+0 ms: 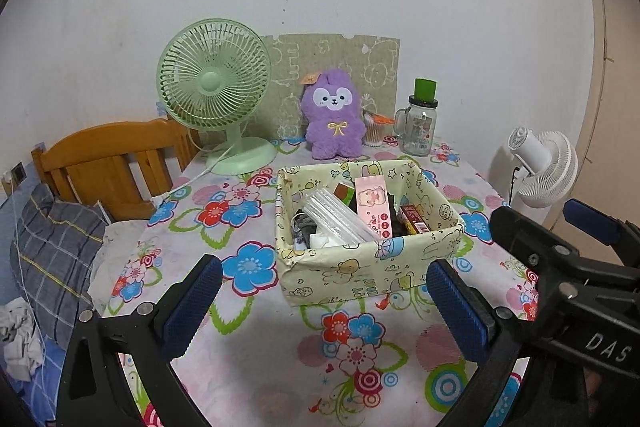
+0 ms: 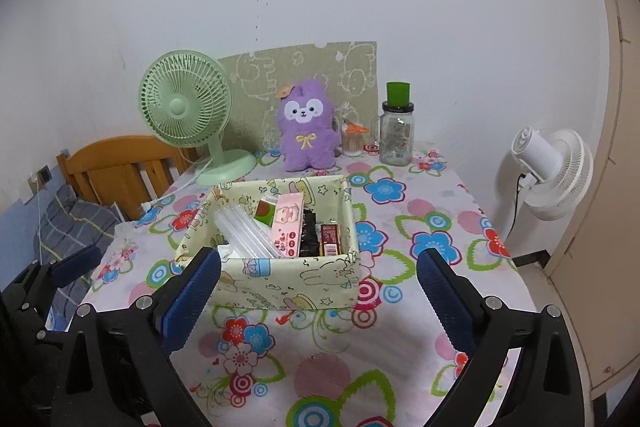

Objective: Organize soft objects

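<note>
At the back of the counter point(image 2: 400, 347) the purple plush point(image 2: 306, 131) sits upright against the cardboard, behind the storage box point(image 2: 276, 283). We've got both tongs, left point(image 1: 324, 303) and right point(image 2: 320, 299), wide and empty. Looks like we're only approaching; next move means reaching past the box.

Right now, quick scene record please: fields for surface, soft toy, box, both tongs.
surface: floral-print tablecloth
soft toy: purple plush bunny with yellow bow, upright at the back against a green patterned board, between pale green desk fan and glass mug jar with green lid
box: cream cartoon-print fabric box, mid-table, holds packets and clear straws
left tongs: open, empty, short of the box
right tongs: open, empty, short of the box
</note>
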Tool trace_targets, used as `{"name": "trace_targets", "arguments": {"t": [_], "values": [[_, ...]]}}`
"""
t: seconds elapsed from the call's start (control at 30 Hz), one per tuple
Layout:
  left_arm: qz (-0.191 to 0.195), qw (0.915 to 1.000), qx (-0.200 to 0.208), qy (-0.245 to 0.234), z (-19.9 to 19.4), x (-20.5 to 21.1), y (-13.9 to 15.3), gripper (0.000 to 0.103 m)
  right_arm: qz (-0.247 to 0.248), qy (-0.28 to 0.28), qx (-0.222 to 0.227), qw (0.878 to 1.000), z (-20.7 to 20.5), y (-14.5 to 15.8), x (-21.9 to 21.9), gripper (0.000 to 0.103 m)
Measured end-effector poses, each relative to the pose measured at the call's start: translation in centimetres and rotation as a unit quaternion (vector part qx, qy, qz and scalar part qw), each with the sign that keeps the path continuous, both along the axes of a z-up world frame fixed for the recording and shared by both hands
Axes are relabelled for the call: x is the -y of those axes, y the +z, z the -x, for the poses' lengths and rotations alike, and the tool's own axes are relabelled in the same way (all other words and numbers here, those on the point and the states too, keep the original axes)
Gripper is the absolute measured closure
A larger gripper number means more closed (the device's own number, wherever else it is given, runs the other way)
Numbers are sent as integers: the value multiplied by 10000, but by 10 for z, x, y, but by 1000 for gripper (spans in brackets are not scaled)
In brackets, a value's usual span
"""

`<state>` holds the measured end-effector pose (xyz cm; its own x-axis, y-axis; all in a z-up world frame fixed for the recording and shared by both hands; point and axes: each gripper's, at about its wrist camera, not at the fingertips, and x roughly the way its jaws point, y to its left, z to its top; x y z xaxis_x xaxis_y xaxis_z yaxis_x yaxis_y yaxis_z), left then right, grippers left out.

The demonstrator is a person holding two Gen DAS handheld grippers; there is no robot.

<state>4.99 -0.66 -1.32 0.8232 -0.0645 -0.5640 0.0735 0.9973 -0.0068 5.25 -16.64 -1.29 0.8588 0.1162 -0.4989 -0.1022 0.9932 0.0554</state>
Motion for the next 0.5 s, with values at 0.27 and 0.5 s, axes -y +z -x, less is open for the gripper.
{"name": "trace_targets", "arguments": {"t": [0.27, 0.5], "values": [[23, 9998, 177, 91, 20, -9, 9, 0, -26, -79, 174, 9998, 21, 7, 7, 0], [-8, 9995, 318, 61, 35, -11, 16, 0, -41, -92, 272, 9996, 38, 14, 11, 0]]}}
